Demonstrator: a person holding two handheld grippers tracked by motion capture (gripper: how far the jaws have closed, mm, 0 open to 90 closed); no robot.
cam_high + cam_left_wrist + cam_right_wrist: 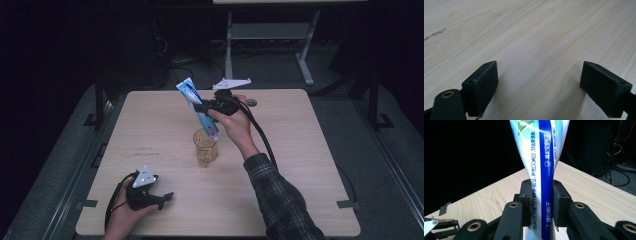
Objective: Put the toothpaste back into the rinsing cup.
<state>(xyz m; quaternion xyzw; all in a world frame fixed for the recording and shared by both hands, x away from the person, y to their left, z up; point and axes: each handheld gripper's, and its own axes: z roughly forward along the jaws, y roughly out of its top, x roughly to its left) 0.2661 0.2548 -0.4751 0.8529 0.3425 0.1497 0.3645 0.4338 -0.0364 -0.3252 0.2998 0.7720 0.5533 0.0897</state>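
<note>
Count: one toothpaste tube (197, 105), one glass cup (205, 148), two grippers. Right gripper (204, 106) clamping tube mid-body, both pads pressing on it; tube tilting, lower end dipping into cup directly below gripper. Left gripper (165, 198) lying low on bench (310, 165), jaws standing apart, nothing between, well apart from cup.

Plaid sleeve (280, 200), black claws (grey three-cornered plates), trailing cables.
</note>
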